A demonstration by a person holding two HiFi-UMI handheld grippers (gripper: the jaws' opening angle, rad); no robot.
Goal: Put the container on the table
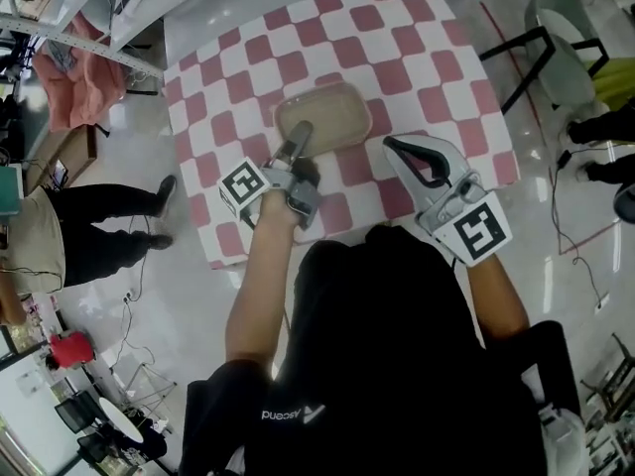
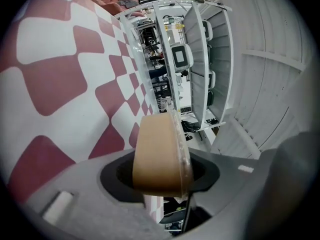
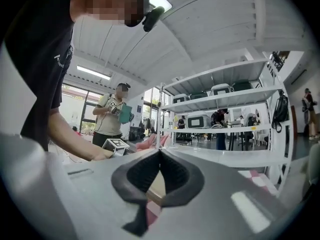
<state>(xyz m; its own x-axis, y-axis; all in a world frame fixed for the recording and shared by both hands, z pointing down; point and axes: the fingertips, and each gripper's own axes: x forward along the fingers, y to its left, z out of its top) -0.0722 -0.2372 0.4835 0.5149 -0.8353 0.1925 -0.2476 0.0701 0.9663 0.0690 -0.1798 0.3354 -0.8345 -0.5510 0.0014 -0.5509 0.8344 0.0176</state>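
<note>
The person's black shirt (image 1: 397, 345) is filling the lower part of the head view. Beyond it, the left gripper (image 1: 301, 135) is clamping the near end of the tan container (image 1: 327, 115) (a clear lid is covering it), holding it over the pink-checked table (image 1: 417, 58). Whether the container is touching the table is not showing. The right gripper (image 1: 393, 147) is hovering just beside the container, its 2 jaws pressing together on nothing.

Container (image 1: 327, 115) — over middle of table (image 1: 417, 58)
</note>
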